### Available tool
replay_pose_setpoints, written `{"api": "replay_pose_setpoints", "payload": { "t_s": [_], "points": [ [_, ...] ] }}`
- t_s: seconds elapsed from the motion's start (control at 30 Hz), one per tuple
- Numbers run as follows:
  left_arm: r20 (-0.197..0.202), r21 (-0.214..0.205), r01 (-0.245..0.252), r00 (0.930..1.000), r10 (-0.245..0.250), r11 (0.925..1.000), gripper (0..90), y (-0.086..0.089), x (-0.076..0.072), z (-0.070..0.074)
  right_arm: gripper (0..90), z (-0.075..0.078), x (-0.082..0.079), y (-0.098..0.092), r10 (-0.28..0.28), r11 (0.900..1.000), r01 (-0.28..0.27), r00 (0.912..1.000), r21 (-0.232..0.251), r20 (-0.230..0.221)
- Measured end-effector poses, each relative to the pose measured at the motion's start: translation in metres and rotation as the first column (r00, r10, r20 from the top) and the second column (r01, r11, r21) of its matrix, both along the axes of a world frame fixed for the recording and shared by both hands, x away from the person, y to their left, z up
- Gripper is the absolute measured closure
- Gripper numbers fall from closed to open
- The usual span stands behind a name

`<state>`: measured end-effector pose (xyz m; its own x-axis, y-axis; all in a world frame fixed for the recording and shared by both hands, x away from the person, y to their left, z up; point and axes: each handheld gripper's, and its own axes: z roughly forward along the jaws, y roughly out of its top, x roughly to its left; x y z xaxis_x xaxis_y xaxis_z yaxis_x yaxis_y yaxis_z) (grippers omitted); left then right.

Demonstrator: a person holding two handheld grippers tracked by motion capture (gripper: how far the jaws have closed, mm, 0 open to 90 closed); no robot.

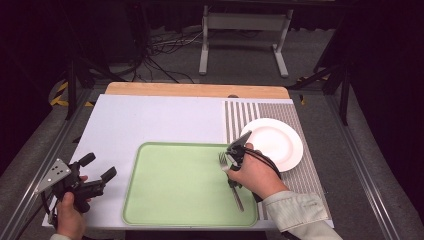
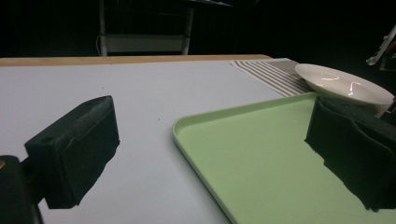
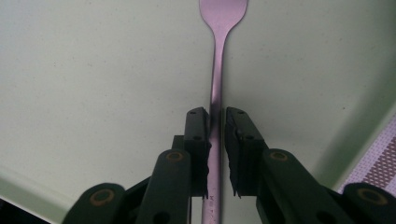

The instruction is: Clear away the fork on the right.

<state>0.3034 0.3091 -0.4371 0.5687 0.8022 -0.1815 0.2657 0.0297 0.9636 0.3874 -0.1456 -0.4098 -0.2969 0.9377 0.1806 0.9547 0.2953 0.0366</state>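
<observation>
A metal fork (image 1: 237, 198) lies on the right part of a light green tray (image 1: 175, 185), tines pointing away from me. My right gripper (image 1: 231, 172) points down over its handle. In the right gripper view the fork (image 3: 219, 46) runs straight up between the two jaws of the right gripper (image 3: 215, 116), which stand narrowly apart on either side of the handle, with thin gaps showing. My left gripper (image 1: 100, 166) hovers left of the tray over the white mat, jaws wide open with nothing between them. The left gripper (image 2: 212, 154) looks across the tray (image 2: 261, 158).
A white plate (image 1: 275, 142) sits on a striped placemat (image 1: 305, 175) right of the tray, also seen as the plate (image 2: 341, 84) at the far right. A white mat (image 1: 150, 120) covers the wooden table (image 1: 195, 90). A metal rail runs along each side.
</observation>
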Motion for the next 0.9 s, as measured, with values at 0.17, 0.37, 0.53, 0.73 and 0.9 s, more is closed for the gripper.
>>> {"api": "replay_pose_setpoints", "payload": {
  "t_s": [0.17, 0.37, 0.53, 0.73, 0.9],
  "points": [
    [-0.002, 0.003, 0.001, 1.0000, -0.001, 1.0000, 3.3, 0.000, 0.000, 0.000, 75.9, 0.005, -0.001, -0.002, 0.012, 0.9997, -0.012, 0.9996, 0.020, 0.024],
    [0.001, 0.000, -0.001, 1.0000, 0.001, 1.0000, 3.3, 0.000, 0.000, 0.000, 48.7, 0.015, -0.005, -0.002, 0.142, 0.9824, -0.163, 0.9700, 0.092, 0.197],
    [0.004, 0.003, 0.000, 1.0000, 0.000, 1.0000, 3.3, 0.000, 0.000, 0.000, 28.0, 0.017, -0.007, -0.004, 0.261, 0.9450, -0.312, 0.9014, 0.099, 0.346],
    [0.004, 0.002, 0.000, 1.0000, 0.000, 1.0000, 3.3, 0.000, 0.000, 0.000, 19.7, 0.019, -0.006, -0.004, 0.335, 0.8809, -0.454, 0.7993, 0.135, 0.499],
    [0.003, 0.000, -0.001, 1.0000, 0.001, 1.0000, 3.3, 0.000, 0.000, 0.000, 32.1, 0.019, -0.002, -0.003, 0.405, 0.8205, -0.561, 0.7078, 0.111, 0.579]
  ]
}}
